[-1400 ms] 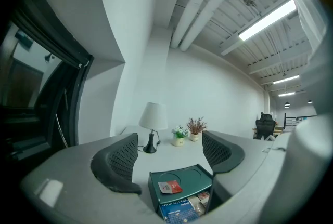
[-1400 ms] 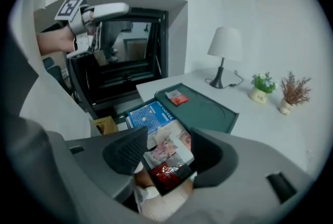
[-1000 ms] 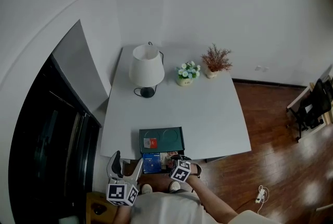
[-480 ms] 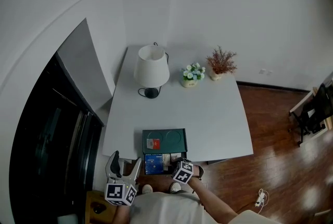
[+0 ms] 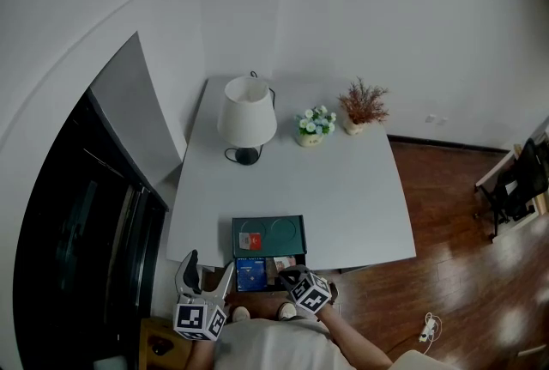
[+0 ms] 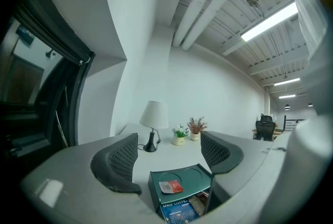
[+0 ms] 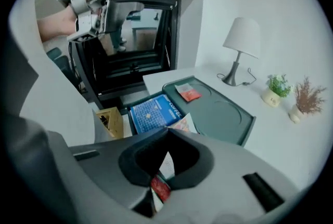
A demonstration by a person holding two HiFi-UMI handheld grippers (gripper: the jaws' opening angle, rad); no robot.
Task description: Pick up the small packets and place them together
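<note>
Right gripper view – the right gripper (image 7: 166,137) is clamped on a small red packet (image 7: 160,188) near the green tray (image 7: 229,114); a second packet (image 7: 188,92) lies on that tray – the left gripper (image 6: 167,153) gapes, empty.

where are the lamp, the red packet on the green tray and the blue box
lamp (image 5: 246,111): head view, middle of the shade
red packet (image 7: 188,93): right gripper view, its centre
blue box (image 7: 154,113): right gripper view, its printed top
</note>
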